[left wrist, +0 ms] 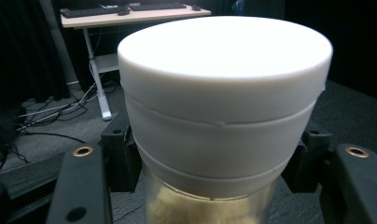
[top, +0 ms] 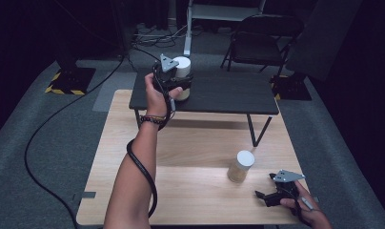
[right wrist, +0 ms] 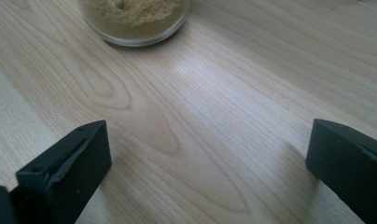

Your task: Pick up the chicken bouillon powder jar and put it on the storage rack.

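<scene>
A clear jar with a white lid (top: 182, 76) and tan powder inside stands on the left part of the raised black shelf (top: 228, 95). My left gripper (top: 181, 81) is shut on this jar; in the left gripper view the white lid (left wrist: 224, 88) looms between the two black jaws, which press its sides. A second jar (top: 241, 166) of the same kind stands on the light wooden table (top: 190, 157) at the right. My right gripper (top: 263, 196) rests open near the table's front right corner, just short of that jar, whose base (right wrist: 135, 21) shows ahead of its wide-apart jaws.
The black shelf stands on thin legs (top: 255, 131) over the back of the table. Behind it are a folding chair (top: 262, 43) and a white desk frame (top: 188, 28). A thick black cable (top: 143, 171) loops along the left forearm. Grey carpet surrounds the table.
</scene>
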`<state>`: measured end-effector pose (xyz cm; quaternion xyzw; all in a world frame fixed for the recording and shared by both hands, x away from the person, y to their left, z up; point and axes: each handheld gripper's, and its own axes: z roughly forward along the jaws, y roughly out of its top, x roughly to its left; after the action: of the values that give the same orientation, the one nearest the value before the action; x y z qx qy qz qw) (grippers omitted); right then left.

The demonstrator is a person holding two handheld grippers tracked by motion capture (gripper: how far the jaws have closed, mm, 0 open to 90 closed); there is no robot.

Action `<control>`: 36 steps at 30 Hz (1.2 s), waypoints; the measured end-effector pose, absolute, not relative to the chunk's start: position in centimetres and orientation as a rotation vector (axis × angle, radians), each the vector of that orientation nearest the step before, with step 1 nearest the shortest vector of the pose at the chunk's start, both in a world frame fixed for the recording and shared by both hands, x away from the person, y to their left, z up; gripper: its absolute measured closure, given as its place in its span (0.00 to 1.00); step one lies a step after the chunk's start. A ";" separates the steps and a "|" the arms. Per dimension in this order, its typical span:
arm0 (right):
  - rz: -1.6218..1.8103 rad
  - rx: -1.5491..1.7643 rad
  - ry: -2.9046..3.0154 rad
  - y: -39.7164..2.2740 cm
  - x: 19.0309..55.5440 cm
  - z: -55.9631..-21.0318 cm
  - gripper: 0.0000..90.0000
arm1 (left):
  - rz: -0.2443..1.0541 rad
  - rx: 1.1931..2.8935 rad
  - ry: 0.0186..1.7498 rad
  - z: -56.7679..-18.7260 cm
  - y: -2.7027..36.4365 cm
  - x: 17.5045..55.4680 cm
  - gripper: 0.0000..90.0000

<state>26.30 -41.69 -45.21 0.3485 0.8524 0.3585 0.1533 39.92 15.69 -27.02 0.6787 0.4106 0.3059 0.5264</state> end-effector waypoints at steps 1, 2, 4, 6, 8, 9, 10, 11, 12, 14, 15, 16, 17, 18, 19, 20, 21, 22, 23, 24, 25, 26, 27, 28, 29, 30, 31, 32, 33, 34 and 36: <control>1.028 0.999 2.445 -41.7 26.3 -45.2 0.00 | 0.732 1.624 0.980 -27.0 15.7 39.9 0.39; 1.028 0.999 2.445 -41.7 26.3 -45.2 0.00 | 0.730 1.620 0.979 -27.1 15.8 39.9 0.39; 1.028 0.999 2.445 -41.7 26.3 -45.2 0.00 | 0.727 1.609 0.970 -27.4 16.0 39.9 0.39; 1.028 0.998 2.445 -41.7 26.3 -45.2 0.00 | 0.727 1.603 0.969 -27.6 16.0 39.8 0.39; 1.028 0.999 2.445 -41.7 26.3 -45.2 0.00 | 0.720 1.596 0.966 -27.8 16.1 39.8 0.39; 1.028 0.999 2.445 -41.7 26.3 -45.2 0.00 | 0.722 1.597 0.967 -27.8 16.1 39.8 0.38; 1.028 0.999 2.445 -41.7 26.3 -45.2 0.00 | 0.723 1.596 0.968 -27.8 16.1 39.8 0.38; 1.028 0.999 2.445 -41.7 26.3 -45.2 0.00 | 0.726 1.600 0.968 -27.8 16.1 39.8 0.37; 1.028 0.998 2.445 -41.7 26.3 -45.2 0.00 | 0.732 1.599 0.968 -27.8 16.0 39.8 0.36; 1.028 0.999 2.444 -41.7 26.3 -45.2 0.00 | 0.735 1.602 0.968 -27.8 16.0 39.8 0.35; 1.028 0.999 2.445 -41.7 26.3 -45.2 0.00 | 0.734 1.606 0.966 -27.8 16.1 39.8 0.35; 1.027 0.999 2.445 -41.7 26.3 -45.2 0.00 | 0.738 1.609 0.969 -27.9 16.0 39.8 0.35; 1.028 0.999 2.445 -41.7 26.3 -45.2 0.00 | 0.750 1.613 0.971 -28.0 15.8 39.7 0.33; 1.028 0.999 2.445 -41.7 26.3 -45.2 0.00 | 0.753 1.614 0.971 -28.1 15.8 39.8 0.32; 1.028 0.999 2.445 -41.7 26.3 -45.2 0.00 | 0.750 1.617 0.972 -28.2 15.8 39.8 0.31; 1.028 0.998 2.446 -41.7 26.3 -45.2 0.00 | 0.757 1.618 0.974 -28.4 15.7 39.8 0.29; 1.028 0.997 2.446 -41.7 26.3 -45.2 0.00 | 0.761 1.613 0.977 -28.6 15.7 39.7 0.28; 1.028 0.996 2.446 -41.8 26.3 -45.2 0.00 | 0.760 1.596 0.981 -28.8 15.7 39.6 0.26; 1.028 0.996 2.446 -41.8 26.3 -45.2 0.00 | 0.762 1.585 0.989 -29.0 15.8 39.6 0.25; 1.028 0.996 2.446 -41.8 26.3 -45.2 0.00 | 0.762 1.585 0.989 -29.0 15.8 39.6 0.16; 1.028 0.998 2.446 -41.8 26.3 -45.2 0.00 | 0.764 1.583 0.983 -29.1 15.8 39.6 0.16; 1.028 0.997 2.446 -41.8 26.3 -45.2 0.00 | 0.776 1.587 0.977 -29.2 15.8 39.5 0.14; 1.028 0.998 2.446 -41.7 26.3 -45.2 0.00 | 0.811 1.600 0.974 -29.1 15.5 39.2 0.12; 1.028 0.997 2.446 -41.8 26.3 -45.2 0.00 | 0.826 1.610 0.976 -29.0 15.3 39.1 0.08; 1.027 0.998 2.446 -41.7 26.3 -45.2 0.00 | 0.848 1.604 0.981 -29.0 15.0 38.8 0.03; 1.027 0.998 2.446 -41.7 26.3 -45.2 0.00 | 0.848 1.604 0.981 -29.0 15.0 38.8 0.03; 1.028 0.999 2.446 -41.7 26.3 -45.2 0.00 | 0.855 1.598 0.986 -29.0 14.8 38.7 0.03; 1.028 0.998 2.446 -41.7 26.3 -45.2 0.00 | 0.860 1.596 0.988 -29.0 14.7 38.5 0.03; 1.027 0.999 2.446 -41.7 26.3 -45.2 0.00 | 0.869 1.600 0.990 -28.9 14.6 38.5 0.02; 1.028 0.998 2.446 -41.7 26.3 -45.2 0.00 | 0.872 1.601 0.994 -28.9 14.6 38.4 0.02; 1.028 0.998 2.446 -41.7 26.3 -45.2 0.00 | 0.883 1.602 1.000 -28.8 14.5 38.3 0.02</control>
<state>26.29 -41.75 -45.20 0.3480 0.8528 0.3582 0.1528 38.29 14.50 -28.82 0.6636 0.4143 0.3657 0.5042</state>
